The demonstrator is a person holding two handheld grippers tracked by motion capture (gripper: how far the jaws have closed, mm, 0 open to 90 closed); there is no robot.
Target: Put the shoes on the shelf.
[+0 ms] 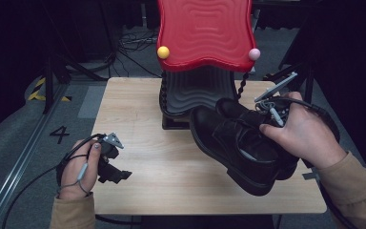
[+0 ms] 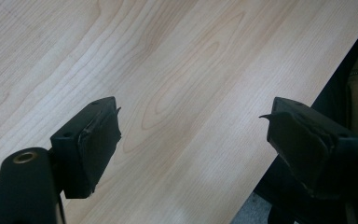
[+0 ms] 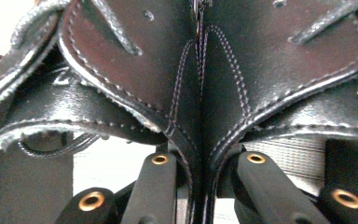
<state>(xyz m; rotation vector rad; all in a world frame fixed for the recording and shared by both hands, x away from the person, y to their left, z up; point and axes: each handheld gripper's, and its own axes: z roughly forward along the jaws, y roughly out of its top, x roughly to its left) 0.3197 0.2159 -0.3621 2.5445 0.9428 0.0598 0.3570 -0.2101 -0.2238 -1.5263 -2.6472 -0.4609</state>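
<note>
My right gripper (image 1: 272, 110) is clamped on a pair of black leather lace-up shoes (image 1: 240, 143), its jaws pinching the two inner collars together where the stitched edges meet (image 3: 199, 116). The shoes sit tilted over the right half of the light wooden table (image 1: 171, 171), heels towards me, toes pointing at the base of the rack.

Risk 1: the grip holds two thin leather edges only. If one collar slides out from between the jaws, that shoe will probably drop onto the table and the pair will separate. Cause: the weight of both shoes hanging from one narrow pinch, made worse by any tilt or quick swing.

Risk 2: the toes are close to the dark wavy lower shelf (image 1: 198, 93) of the red wavy-topped plastic shoe rack (image 1: 202, 33). A forward push at the wrong height would likely strike the shelf edge or shift the rack.

The red top overhangs the shelf, so the opening is low. The twisted black posts (image 1: 242, 88) narrow the entry at the sides.

My left gripper (image 1: 114, 174) rests near the table's left front edge, jaws apart (image 2: 191, 135) and holding nothing, well apart from the shoes.
</note>
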